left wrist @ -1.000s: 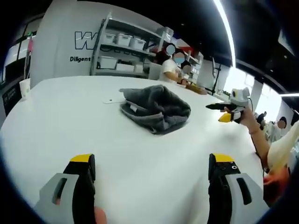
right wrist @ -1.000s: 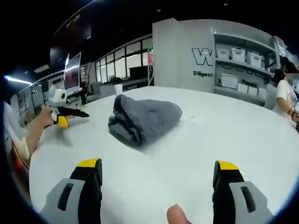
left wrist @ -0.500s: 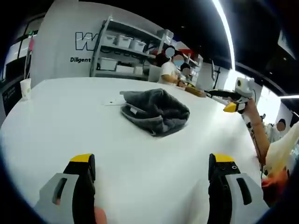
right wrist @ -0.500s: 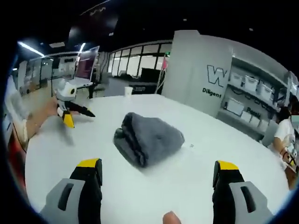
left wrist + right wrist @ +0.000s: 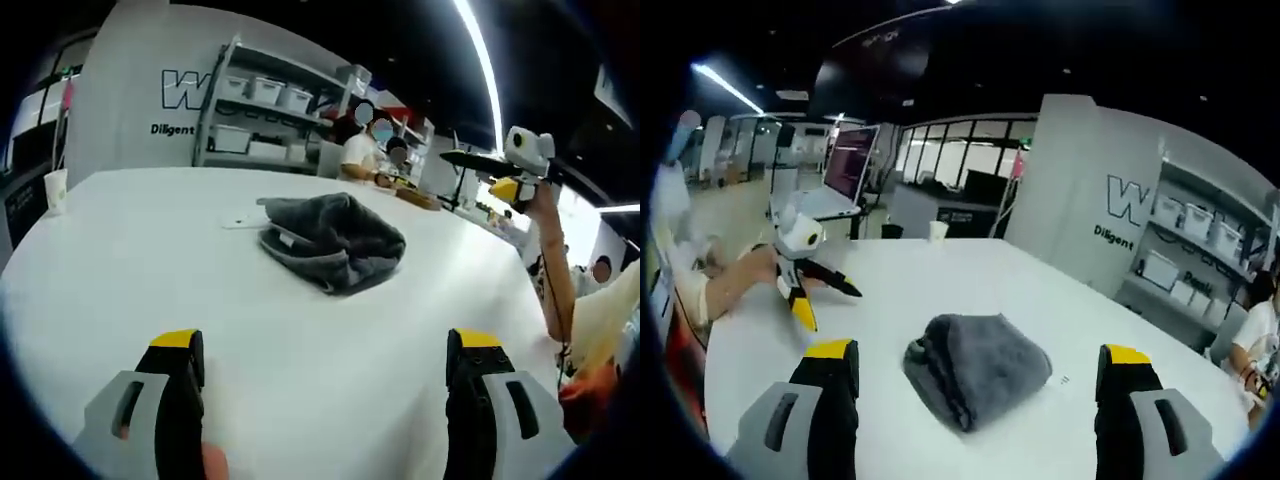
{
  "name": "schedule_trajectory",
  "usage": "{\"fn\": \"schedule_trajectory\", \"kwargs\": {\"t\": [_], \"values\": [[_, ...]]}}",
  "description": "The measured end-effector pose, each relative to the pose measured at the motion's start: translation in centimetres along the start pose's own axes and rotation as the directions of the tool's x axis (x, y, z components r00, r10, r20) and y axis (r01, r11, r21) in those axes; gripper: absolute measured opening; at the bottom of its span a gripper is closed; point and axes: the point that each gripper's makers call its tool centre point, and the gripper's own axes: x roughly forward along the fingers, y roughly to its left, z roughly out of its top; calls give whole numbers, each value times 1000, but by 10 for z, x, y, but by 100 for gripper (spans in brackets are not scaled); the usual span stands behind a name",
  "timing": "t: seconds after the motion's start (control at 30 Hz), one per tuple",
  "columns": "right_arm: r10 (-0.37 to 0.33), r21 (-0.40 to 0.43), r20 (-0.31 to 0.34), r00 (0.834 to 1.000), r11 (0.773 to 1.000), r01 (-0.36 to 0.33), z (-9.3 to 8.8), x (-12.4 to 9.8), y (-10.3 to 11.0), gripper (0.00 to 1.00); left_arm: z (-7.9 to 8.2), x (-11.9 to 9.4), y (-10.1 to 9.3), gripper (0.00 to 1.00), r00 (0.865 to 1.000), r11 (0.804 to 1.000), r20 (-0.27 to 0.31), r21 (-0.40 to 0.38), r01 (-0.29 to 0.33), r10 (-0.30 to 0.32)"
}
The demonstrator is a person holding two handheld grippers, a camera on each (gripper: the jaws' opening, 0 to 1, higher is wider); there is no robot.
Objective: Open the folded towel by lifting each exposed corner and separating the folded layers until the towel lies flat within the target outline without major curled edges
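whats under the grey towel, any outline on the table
The folded grey towel lies directly on the white table. A thin pale strip pokes out beside it. No outline shows on the bare surface; whatever lies beneath the towel is covered.

Folded grey towel point(image 5: 978, 367) on white table point(image 5: 940, 290)

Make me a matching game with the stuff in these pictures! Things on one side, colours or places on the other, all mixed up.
Things:
1. towel
2. paper cup
3. storage bins
4. jaw tips

Matches:
A. on the shelves by the wall
B. yellow
C. grey, bunched up in the middle of the table
D. near the table's far left edge in the left gripper view

Pairs: 1-C, 2-D, 3-A, 4-B
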Motion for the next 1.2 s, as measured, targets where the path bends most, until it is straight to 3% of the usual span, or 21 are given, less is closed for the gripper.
{"fn": "schedule_trajectory", "kwargs": {"t": [0.03, 0.13, 0.23, 0.47, 0.6, 0.77, 1.2], "values": [[10, -17, 20, 1000, 1000, -9, 14, 7, 5, 99, 0, 0, 0, 99, 1000, 1000, 1, -1, 0, 0], [15, -25, 31, 999, 1000, -14, 21, 10, 7, 97, 0, 0, 1, 99, 1000, 1000, -1, -1, 0, 0], [47, -66, 69, 996, 997, -42, 39, 20, 16, 98, -1, 1, 2, 99, 1000, 1000, -5, -3, 0, 0], [79, -96, 92, 993, 993, -70, 53, 37, 27, 94, -2, 0, 3, 99, 1000, 1000, -11, 5, -9, 9], [90, -128, 53, 995, 988, -83, 43, 49, 33, 89, -2, -1, 3, 99, 1000, 1000, -10, 7, -14, 14], [117, -154, -44, 992, 980, -122, 19, 66, 45, 86, -4, -1, 3, 99, 1000, 1000, -15, 7, -18, 18], [130, -157, -120, 984, 976, -148, -15, 82, 41, 78, -13, 3, -1, 99, 998, 1000, -52, 20, -20, 21]]}}
